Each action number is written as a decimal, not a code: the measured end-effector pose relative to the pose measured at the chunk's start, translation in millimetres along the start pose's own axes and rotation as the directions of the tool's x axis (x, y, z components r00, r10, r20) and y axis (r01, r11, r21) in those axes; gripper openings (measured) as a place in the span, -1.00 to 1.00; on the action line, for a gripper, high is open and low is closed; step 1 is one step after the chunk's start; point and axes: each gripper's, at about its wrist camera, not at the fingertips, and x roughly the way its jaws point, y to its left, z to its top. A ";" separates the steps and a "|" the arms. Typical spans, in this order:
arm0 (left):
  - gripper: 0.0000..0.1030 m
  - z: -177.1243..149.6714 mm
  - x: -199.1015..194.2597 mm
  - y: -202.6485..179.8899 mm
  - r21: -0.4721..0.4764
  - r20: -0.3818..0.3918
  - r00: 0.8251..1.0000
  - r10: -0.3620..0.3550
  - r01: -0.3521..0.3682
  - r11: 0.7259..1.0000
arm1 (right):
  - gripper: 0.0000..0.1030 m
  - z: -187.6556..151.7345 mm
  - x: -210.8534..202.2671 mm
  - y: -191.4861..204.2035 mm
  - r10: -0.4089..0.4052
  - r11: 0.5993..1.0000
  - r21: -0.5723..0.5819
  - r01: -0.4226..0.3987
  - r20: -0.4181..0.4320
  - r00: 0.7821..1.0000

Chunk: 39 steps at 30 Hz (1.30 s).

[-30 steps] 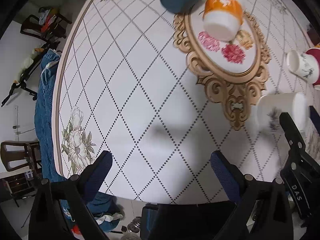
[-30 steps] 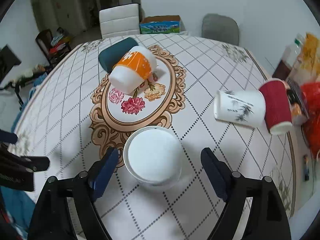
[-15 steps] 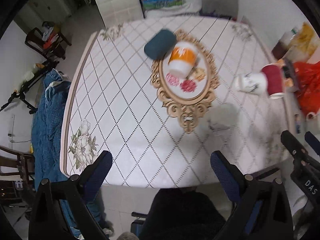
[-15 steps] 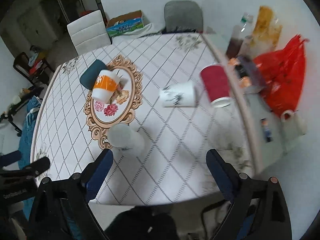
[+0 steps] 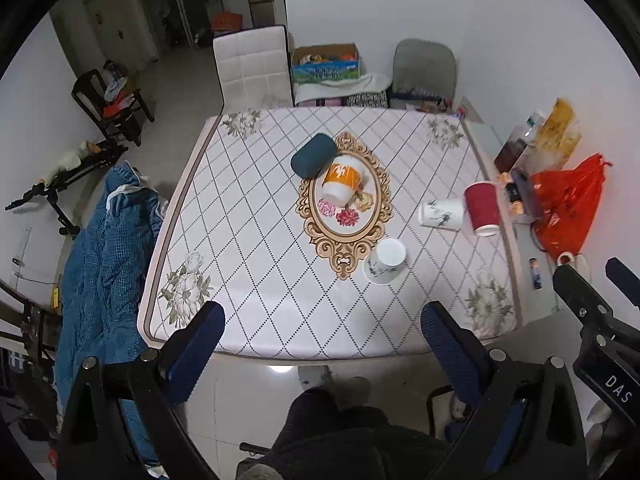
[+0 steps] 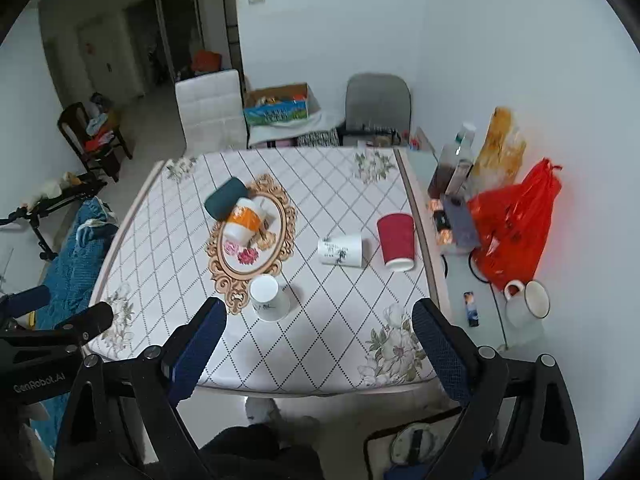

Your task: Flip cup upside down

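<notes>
A white paper cup (image 5: 385, 261) with a bamboo print stands upside down on the patterned table (image 5: 248, 240), near the front of the gold oval motif; it also shows in the right wrist view (image 6: 269, 298). My left gripper (image 5: 320, 344) is open and empty, held high and back from the table's front edge. My right gripper (image 6: 318, 340) is open and empty too, high above and well short of the cup. The right gripper's body shows at the right edge of the left wrist view (image 5: 600, 320).
An orange-and-white cup (image 5: 342, 182) lies on its side against a dark teal cup (image 5: 313, 155). Another white printed cup (image 5: 441, 213) lies beside a red cup (image 5: 482, 208). Bottles, a red bag (image 6: 516, 228) and a mug (image 6: 526, 306) sit on the right ledge. Chairs stand behind.
Both grippers pulled up and back, far from the table, so the whole table now shows. The upside-down white cup stays where it stood, free of the right gripper.
</notes>
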 end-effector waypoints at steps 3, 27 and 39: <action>0.95 -4.2 -19.5 -2.4 -0.002 0.025 1.000 0.000 0.000 1.000 | 0.87 0.8 -23.7 -0.1 0.018 1.000 -0.011 -0.018 0.014 1.000; 0.95 -22.4 -61.7 -8.4 -0.017 0.082 0.996 0.031 -0.030 0.999 | 0.88 2.6 -69.3 -4.4 0.073 0.996 -0.053 -0.072 0.021 0.997; 0.95 -21.2 -71.9 -9.8 -0.004 0.103 0.994 0.034 -0.034 0.999 | 0.88 1.5 -69.6 -3.5 0.077 0.996 -0.046 -0.076 0.018 0.997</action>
